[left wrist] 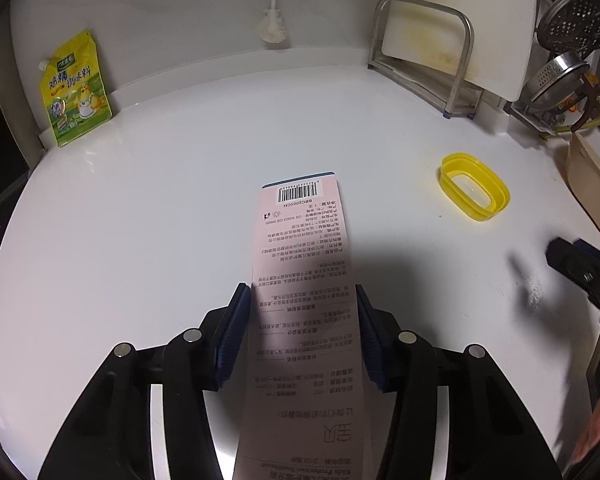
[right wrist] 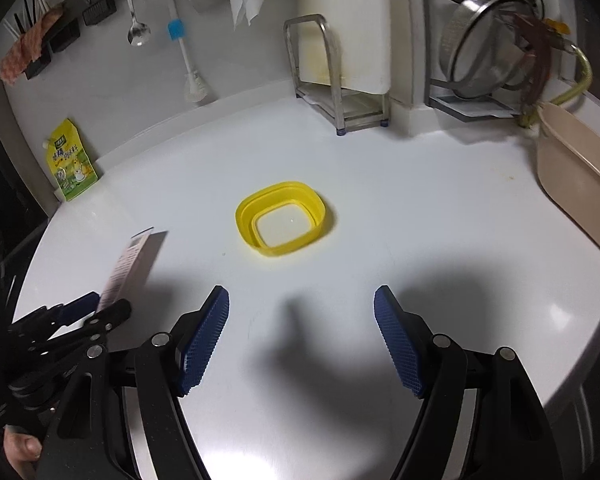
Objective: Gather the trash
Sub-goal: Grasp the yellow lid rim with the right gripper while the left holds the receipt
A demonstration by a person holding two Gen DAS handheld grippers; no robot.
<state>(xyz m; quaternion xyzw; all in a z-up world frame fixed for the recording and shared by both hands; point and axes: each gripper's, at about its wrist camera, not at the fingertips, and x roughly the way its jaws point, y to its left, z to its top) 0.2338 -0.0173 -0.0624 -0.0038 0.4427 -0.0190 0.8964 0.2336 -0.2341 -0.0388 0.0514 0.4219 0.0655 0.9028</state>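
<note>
A long pink printed carton [left wrist: 300, 248] sticks forward out of my left gripper [left wrist: 300, 292], whose blue pads press on its two long sides. In the right wrist view the carton [right wrist: 126, 264] slants up from the left gripper [right wrist: 96, 308] above the white counter. A yellow plastic ring-shaped lid [right wrist: 280, 194] lies flat on the counter straight ahead of my right gripper [right wrist: 302, 296], which stands open with nothing between its fingers. The left wrist view shows the same lid [left wrist: 496, 194] to the right. A yellow-green seasoning pouch [left wrist: 76, 92] leans against the back wall at the left.
A metal rack with a white cutting board [right wrist: 340, 64] stands at the back. Steel strainers [right wrist: 484, 40] sit in a rack at the back right, and a beige basin [right wrist: 580, 192] lies near the right edge. A bottle brush [right wrist: 186, 60] hangs on the wall.
</note>
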